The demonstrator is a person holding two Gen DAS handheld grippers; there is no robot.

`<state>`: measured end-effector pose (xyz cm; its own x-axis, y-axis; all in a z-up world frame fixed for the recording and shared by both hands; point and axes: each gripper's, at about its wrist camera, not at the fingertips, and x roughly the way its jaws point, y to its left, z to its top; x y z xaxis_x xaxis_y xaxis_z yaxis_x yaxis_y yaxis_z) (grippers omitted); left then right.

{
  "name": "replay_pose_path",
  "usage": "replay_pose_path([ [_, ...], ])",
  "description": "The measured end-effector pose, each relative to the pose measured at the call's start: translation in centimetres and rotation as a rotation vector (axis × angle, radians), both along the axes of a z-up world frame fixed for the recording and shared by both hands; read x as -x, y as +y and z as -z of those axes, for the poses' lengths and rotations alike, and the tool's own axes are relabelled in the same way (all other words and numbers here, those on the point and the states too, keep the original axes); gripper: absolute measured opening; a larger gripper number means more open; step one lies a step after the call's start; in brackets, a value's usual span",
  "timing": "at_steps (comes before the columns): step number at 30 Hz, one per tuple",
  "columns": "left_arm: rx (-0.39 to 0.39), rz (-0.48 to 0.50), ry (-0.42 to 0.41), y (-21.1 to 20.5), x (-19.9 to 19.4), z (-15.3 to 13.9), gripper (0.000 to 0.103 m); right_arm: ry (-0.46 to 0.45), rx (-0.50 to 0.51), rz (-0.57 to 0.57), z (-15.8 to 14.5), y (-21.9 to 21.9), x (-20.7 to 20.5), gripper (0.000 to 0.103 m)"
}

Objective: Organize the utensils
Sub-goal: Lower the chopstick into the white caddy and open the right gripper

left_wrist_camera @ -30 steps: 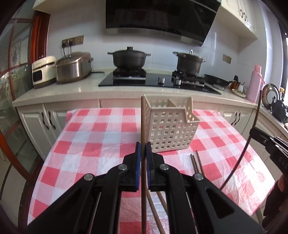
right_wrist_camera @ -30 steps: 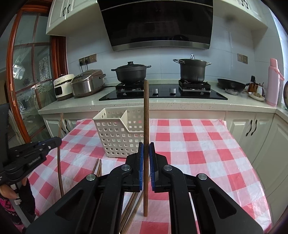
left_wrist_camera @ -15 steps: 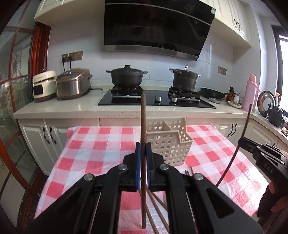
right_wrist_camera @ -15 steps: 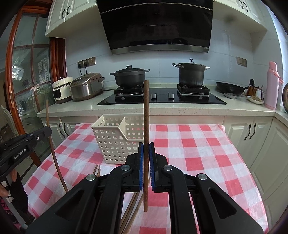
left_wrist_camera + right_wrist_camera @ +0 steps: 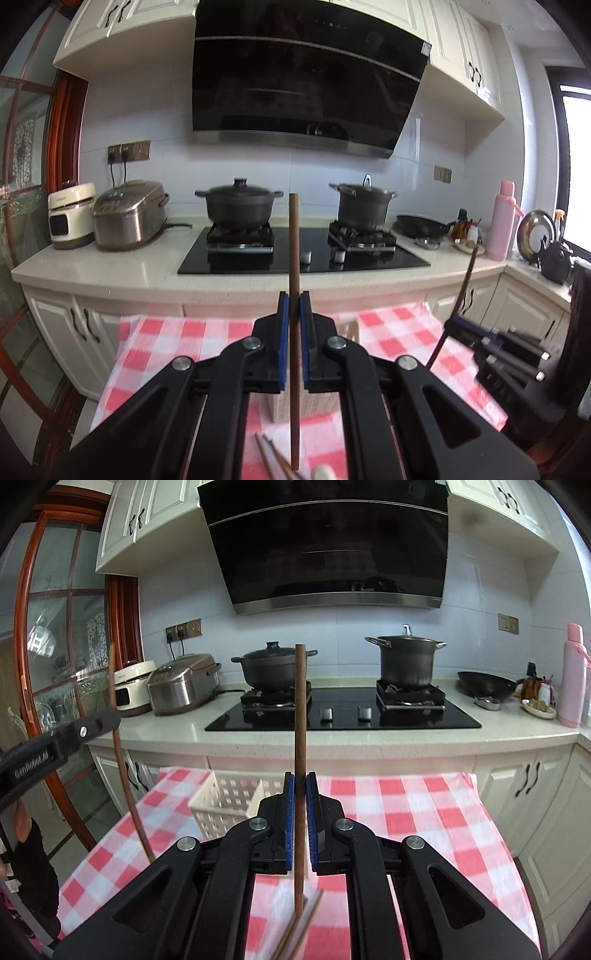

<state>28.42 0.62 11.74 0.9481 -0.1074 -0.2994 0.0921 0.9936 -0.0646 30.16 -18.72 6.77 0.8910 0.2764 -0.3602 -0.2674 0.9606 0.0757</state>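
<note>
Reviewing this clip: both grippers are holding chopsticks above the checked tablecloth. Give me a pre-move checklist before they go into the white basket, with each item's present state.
1. Left gripper shut on its chopstick: ok, the stick stands upright between the pads.
2. Right gripper shut on its chopstick: ok, also upright.
3. Both sticks lifted off the tablecloth: ok, the lower ends hang free.
4. White basket upright and open: ok in the right wrist view.
5. Sticks above the basket opening: not ok, both are nearer the cameras than the basket.
6. Loose chopsticks left on the cloth: not ok, some remain.
</note>
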Motion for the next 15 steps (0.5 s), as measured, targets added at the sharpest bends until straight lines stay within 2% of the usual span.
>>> replay_pose_path([
  [9, 0.027, -0.017, -0.088, -0.4, -5.0, -6.6, 0.006, -0.043, -0.016, -0.020, -3.9, 1.3, -4.1, 0.009],
  [11, 0.018, -0.044, -0.108, -0.6, -6.7, -7.3, 0.006, -0.047, -0.034, -0.021, -4.5, 1.3, -5.1, 0.009],
  [15, 0.029, -0.070, -0.097, -0.3, -9.2, -6.5, 0.006, -0.041, -0.041, -0.023, -4.5, 1.9, -7.2, 0.009],
])
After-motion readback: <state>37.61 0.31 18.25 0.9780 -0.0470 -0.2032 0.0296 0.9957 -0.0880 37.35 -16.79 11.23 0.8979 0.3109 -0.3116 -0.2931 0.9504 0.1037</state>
